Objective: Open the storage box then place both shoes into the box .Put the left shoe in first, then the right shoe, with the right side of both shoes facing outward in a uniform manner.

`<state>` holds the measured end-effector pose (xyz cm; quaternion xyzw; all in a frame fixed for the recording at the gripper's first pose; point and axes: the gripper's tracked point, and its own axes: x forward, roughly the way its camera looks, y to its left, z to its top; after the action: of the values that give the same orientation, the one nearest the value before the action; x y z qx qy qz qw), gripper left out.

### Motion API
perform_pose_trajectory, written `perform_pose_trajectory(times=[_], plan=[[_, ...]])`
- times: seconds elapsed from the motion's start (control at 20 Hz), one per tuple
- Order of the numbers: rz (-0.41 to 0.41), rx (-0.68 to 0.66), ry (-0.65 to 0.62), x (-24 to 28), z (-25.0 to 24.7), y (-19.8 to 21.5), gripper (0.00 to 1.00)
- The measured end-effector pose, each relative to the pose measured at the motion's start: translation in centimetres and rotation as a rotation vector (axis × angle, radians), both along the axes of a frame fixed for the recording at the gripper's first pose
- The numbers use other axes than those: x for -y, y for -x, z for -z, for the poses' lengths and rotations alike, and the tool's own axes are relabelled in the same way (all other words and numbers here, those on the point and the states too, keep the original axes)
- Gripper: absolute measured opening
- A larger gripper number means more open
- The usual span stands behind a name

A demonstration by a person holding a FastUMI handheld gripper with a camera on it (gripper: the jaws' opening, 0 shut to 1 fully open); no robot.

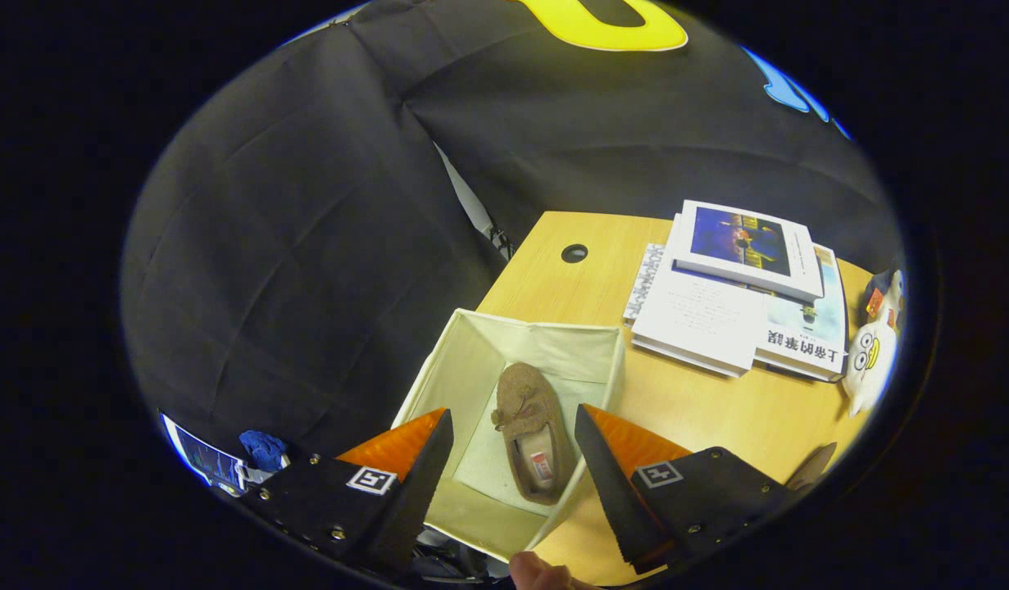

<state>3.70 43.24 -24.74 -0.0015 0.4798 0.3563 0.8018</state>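
A cream fabric storage box (471,360) stands open at the near left corner of the wooden table (701,410). One brown moccasin shoe (533,442) lies flat on the box floor, its toe pointing away from me. My gripper (514,426) hovers above the box, open, with nothing between its fingers; the shoe sits below the gap. A second brown shape (814,465), perhaps the other shoe, peeks out beyond the right finger on the table.
A stack of books and booklets (742,287) lies on the far right of the table, beside a white plush toy (873,348). A cable hole (574,253) is near the table's back edge. A fingertip (541,572) shows by the box's near corner.
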Motion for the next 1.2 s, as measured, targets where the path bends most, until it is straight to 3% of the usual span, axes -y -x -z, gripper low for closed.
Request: perform_pose_trajectory(times=[0.2,0.55,1.05,1.2], plan=[[-0.006,0.078,-0.027,3.7,-3.0,-0.2,0.91],[0.093,0.201,-0.025,12.2,-5.7,-0.6,0.97],[0.34,0.222,-0.005,26.0,-3.8,0.3,0.97],[0.364,0.219,0.037,29.9,-2.0,0.8,0.97]])
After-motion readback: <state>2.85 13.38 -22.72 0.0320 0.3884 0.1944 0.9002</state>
